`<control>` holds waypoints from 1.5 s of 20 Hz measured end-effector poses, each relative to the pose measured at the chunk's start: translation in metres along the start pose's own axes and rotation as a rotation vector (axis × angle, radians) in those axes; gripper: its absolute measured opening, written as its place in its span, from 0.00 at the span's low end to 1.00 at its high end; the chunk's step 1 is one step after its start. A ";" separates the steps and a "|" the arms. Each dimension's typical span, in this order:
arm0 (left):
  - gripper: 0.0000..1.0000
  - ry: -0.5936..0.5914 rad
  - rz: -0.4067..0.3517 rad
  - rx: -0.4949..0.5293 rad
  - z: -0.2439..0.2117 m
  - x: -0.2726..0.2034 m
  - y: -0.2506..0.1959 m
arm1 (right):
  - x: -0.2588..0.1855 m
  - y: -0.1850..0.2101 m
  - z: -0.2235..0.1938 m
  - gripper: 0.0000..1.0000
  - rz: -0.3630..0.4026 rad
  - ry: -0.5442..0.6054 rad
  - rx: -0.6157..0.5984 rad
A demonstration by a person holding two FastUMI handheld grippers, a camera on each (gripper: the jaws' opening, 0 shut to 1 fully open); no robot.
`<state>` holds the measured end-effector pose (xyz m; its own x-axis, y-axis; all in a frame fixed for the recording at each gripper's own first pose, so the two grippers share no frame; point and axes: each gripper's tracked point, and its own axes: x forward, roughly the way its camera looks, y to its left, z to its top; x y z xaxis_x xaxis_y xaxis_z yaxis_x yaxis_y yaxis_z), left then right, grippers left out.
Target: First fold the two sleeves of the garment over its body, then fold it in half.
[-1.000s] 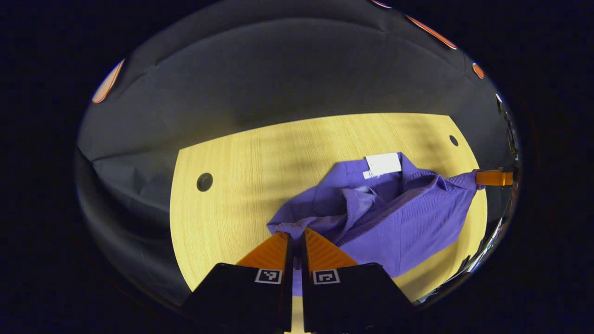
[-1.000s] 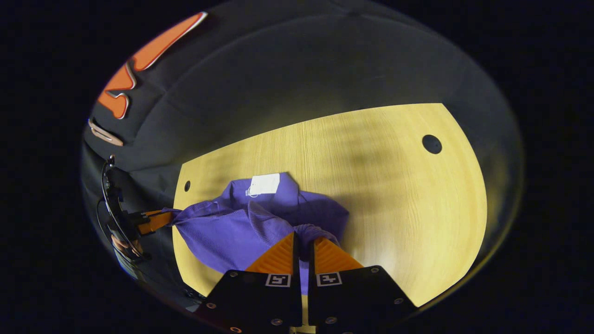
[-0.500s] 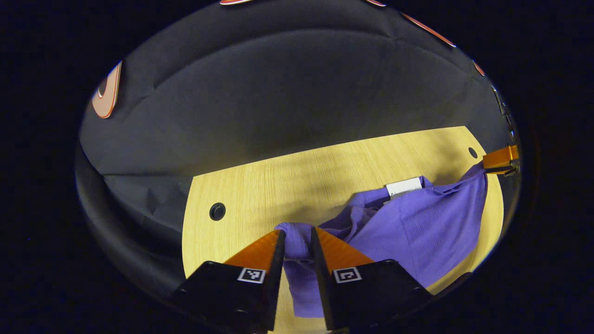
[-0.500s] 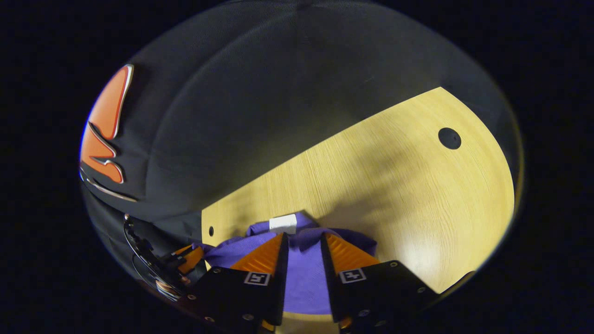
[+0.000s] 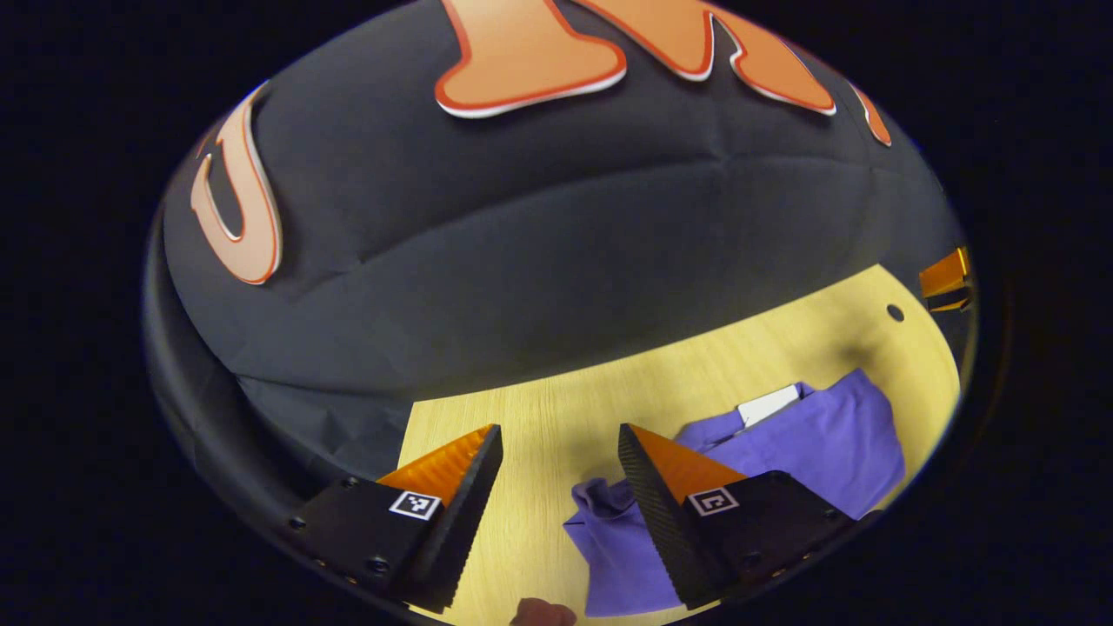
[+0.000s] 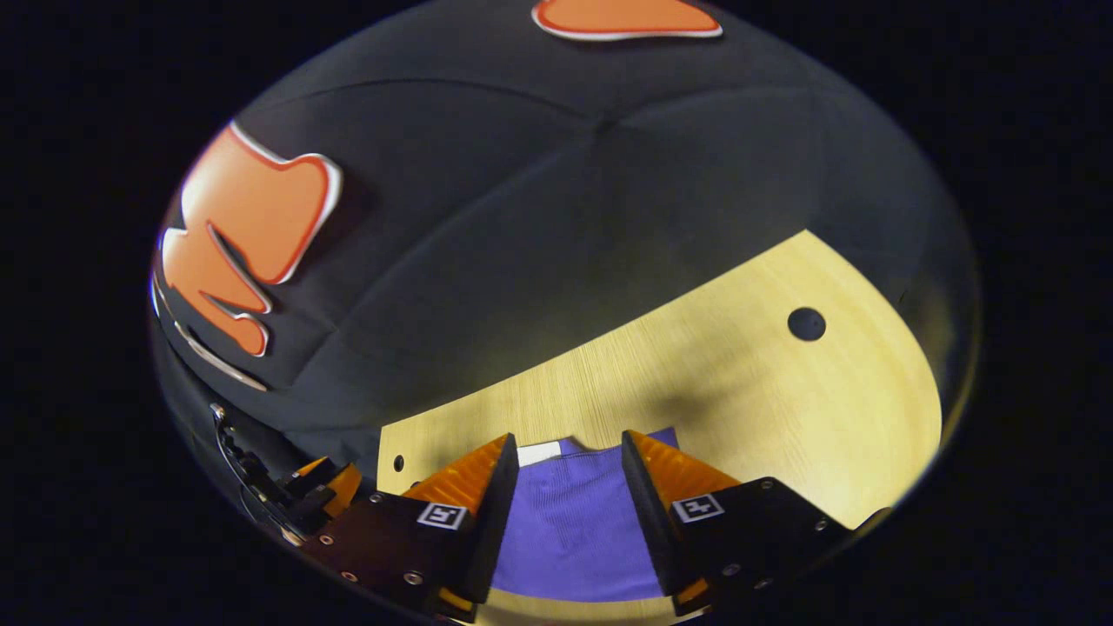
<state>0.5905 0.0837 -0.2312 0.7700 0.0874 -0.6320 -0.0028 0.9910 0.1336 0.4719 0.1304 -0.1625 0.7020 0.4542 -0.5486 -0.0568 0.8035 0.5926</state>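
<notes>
The purple garment [image 5: 809, 443] lies bunched on the wooden table [image 5: 696, 365], with a white tag [image 5: 768, 404] at its far edge. My left gripper [image 5: 558, 430] stands open above the table with nothing between its fingers; a fold of the garment lies just right of the gap, under the right finger [image 5: 669, 469]. In the right gripper view, the garment [image 6: 565, 522] lies flat below my open right gripper [image 6: 567, 437], its tag [image 6: 539, 452] by the left finger. The right gripper [image 5: 943, 280] also shows at the far right of the left gripper view, and the left gripper [image 6: 326, 482] shows at lower left.
The table has round cable holes [image 6: 806, 323] [image 6: 398, 462] [image 5: 895, 312] near its far corners. The black cloth wall [image 5: 522, 261] rises right behind the table's back edge. Bare wood [image 6: 826, 417] stretches to the right of the garment. A fingertip [image 5: 541, 614] shows at the bottom edge.
Both grippers have opened and let go of the garment, which dropped onto the table. Both views have tilted up toward the wall.
</notes>
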 end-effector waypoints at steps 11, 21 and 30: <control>0.90 -0.418 -0.101 -0.265 0.068 -0.132 -0.003 | -0.104 0.036 0.022 0.95 -0.022 -0.311 -0.313; 0.89 -0.603 -0.096 -0.231 0.070 -0.253 -0.026 | -0.197 0.094 -0.007 0.95 0.001 -0.532 -0.511; 0.93 -0.664 -0.128 -0.176 0.010 -0.347 -0.039 | -0.278 0.125 -0.095 0.95 0.025 -0.586 -0.529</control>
